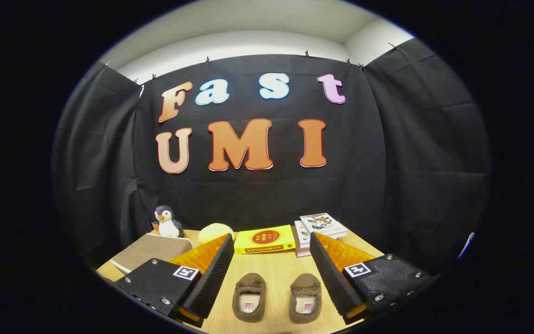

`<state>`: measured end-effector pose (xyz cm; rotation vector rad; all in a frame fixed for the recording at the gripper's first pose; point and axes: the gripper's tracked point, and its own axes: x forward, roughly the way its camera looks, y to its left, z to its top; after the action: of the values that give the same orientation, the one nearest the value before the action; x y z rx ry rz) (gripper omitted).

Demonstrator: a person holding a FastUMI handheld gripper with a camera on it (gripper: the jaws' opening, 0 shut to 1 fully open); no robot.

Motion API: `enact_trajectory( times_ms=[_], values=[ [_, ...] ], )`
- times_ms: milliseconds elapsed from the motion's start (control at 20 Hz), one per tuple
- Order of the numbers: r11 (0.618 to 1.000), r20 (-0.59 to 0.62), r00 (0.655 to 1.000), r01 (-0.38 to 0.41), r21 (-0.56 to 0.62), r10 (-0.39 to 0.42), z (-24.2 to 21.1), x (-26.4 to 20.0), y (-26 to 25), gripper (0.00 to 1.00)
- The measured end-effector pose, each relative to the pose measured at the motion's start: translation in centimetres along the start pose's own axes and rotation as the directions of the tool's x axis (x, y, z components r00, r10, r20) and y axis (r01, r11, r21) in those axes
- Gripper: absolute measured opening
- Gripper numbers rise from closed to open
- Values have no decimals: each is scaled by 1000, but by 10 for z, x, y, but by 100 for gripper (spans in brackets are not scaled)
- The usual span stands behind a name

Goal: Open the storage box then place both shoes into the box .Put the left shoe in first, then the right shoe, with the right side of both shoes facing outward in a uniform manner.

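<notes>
Two brown slip-on shoes lie side by side on the wooden table, toes pointing away from me: the left one (249, 297) and the right one (305, 297). Both sit between my fingers, low and near. My gripper (269, 246) is open wide, nothing pressed between its fingers (211, 273). A beige storage box (151, 253) with its lid down stands beyond the left finger, partly hidden by it.
A toy penguin (167, 222) stands behind the box. A pale yellow ball (214, 232), a yellow book (264, 240) and a stack of books (320, 228) line the back of the table (274, 269) in front of the black cloth wall.
</notes>
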<state>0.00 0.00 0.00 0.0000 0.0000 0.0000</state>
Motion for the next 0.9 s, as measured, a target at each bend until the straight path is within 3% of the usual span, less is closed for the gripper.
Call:
enact_trajectory(
  times_ms=[900],
  values=[
    [998,-48,998,-49,-30,47,-14,15,-4,98]
  ],
)
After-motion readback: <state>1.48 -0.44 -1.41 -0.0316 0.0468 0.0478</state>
